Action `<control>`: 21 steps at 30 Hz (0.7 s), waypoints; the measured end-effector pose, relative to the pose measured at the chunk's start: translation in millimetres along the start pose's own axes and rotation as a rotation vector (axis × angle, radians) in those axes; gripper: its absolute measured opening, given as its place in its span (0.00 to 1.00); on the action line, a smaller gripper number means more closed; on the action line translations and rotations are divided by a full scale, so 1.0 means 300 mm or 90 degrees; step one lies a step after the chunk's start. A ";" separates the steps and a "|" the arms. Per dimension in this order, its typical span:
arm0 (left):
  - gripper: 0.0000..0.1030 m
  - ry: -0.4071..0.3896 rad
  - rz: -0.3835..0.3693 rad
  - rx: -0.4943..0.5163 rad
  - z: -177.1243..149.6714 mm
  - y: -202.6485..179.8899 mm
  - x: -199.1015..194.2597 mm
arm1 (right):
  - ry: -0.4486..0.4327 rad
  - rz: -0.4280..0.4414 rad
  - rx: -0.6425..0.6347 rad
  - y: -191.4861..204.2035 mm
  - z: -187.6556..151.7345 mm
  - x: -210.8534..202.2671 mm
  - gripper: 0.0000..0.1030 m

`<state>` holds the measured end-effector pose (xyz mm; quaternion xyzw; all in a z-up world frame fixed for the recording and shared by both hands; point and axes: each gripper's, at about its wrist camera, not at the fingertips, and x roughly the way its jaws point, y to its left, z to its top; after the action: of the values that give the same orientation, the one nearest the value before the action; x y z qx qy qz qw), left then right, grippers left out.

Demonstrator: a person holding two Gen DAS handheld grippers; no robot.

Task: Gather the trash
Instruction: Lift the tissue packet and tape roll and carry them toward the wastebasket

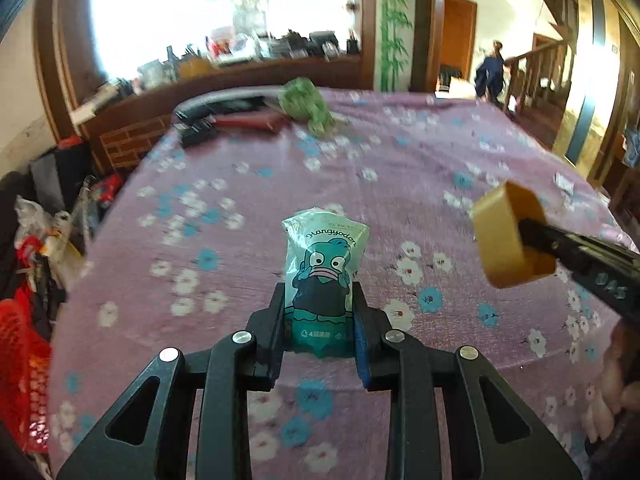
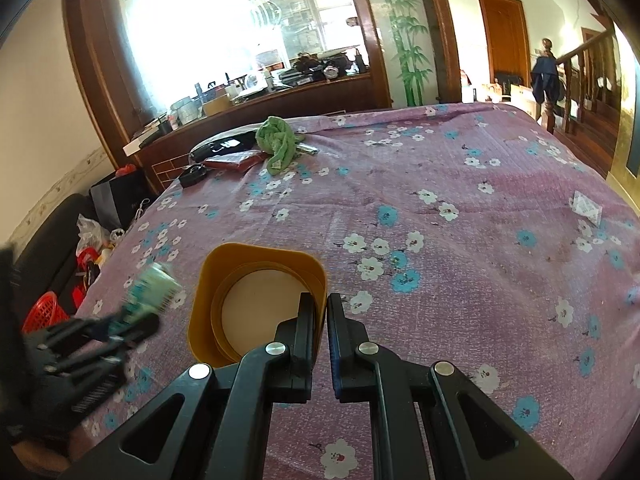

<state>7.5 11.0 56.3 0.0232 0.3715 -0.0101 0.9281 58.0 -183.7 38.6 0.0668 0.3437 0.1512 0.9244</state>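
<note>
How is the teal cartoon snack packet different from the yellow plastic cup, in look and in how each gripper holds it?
The teal cartoon snack packet is a soft, crinkled, printed pouch; the yellow plastic cup is rigid, plain and open-mouthed. The left gripper squeezes the packet's lower body from both sides; the right gripper pinches only the cup's rim wall. The packet stands upright; the cup is tilted, its mouth facing the right camera. Both are held above the floral purple tablecloth.

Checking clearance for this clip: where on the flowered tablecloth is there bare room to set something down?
Free: the wide middle, between the green cloth and the yellow bin, rightward to the small white packet. Crowded: the far left corner, with cloth, red pouch and black items.
</note>
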 end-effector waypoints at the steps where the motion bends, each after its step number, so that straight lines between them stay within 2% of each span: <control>1: 0.27 -0.012 0.009 -0.001 -0.005 0.008 -0.028 | -0.003 0.000 -0.006 0.007 -0.002 -0.003 0.07; 8: 0.27 -0.060 0.058 -0.010 -0.074 0.084 -0.185 | 0.003 0.006 -0.026 0.065 -0.020 -0.023 0.07; 15: 0.27 -0.081 0.098 -0.027 -0.132 0.180 -0.257 | 0.011 0.045 -0.078 0.232 -0.095 -0.100 0.07; 21: 0.28 -0.089 0.121 -0.051 -0.177 0.262 -0.299 | 0.033 0.082 -0.098 0.338 -0.126 -0.107 0.08</control>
<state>-91.1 92.4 82.6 0.0205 0.3021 0.0908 0.9487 -13.5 -97.5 52.9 0.0138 0.3497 0.2381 0.9060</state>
